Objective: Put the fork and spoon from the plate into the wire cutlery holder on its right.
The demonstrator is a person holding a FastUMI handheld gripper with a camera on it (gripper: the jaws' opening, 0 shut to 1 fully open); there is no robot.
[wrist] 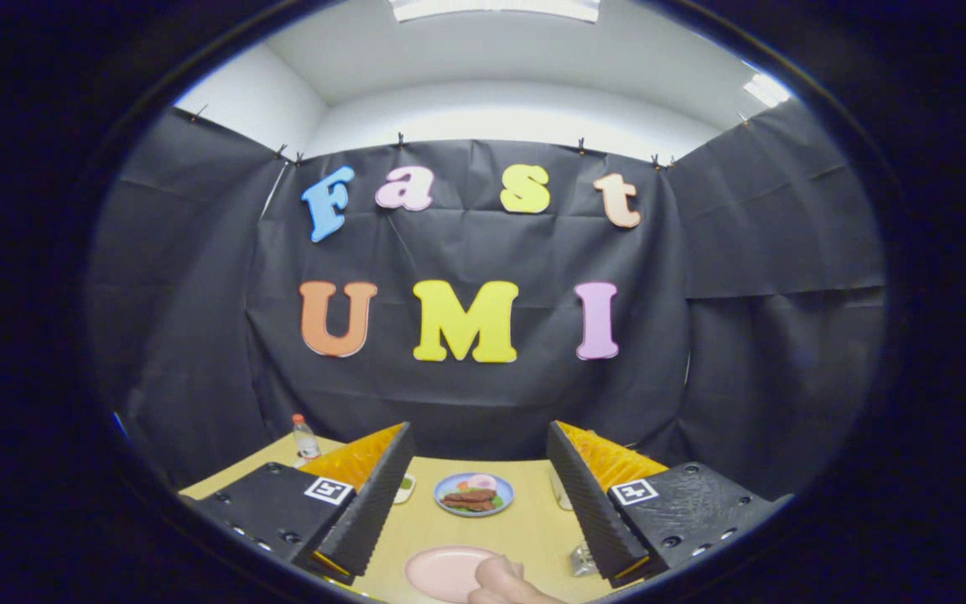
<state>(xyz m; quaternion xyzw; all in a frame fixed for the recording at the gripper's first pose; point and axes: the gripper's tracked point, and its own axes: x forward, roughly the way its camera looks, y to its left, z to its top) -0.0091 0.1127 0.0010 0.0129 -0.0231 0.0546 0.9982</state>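
Observation:
My gripper (479,429) is open, held above the wooden table (525,528), with nothing between its fingers. Close below and between the fingers lies a pink plate (443,570), with a person's hand (501,585) resting on its right side. I cannot make out a fork or spoon on it; the hand hides part of the plate. Just right of the plate, a bit of the wire cutlery holder (581,560) peeks out by the right finger (588,495), which hides most of it.
Beyond the pink plate sits a blue plate (474,493) of food in the table's middle. A small white dish (404,487) shows by the left finger. A plastic bottle (305,439) stands at the far left corner. Black cloth walls close the booth.

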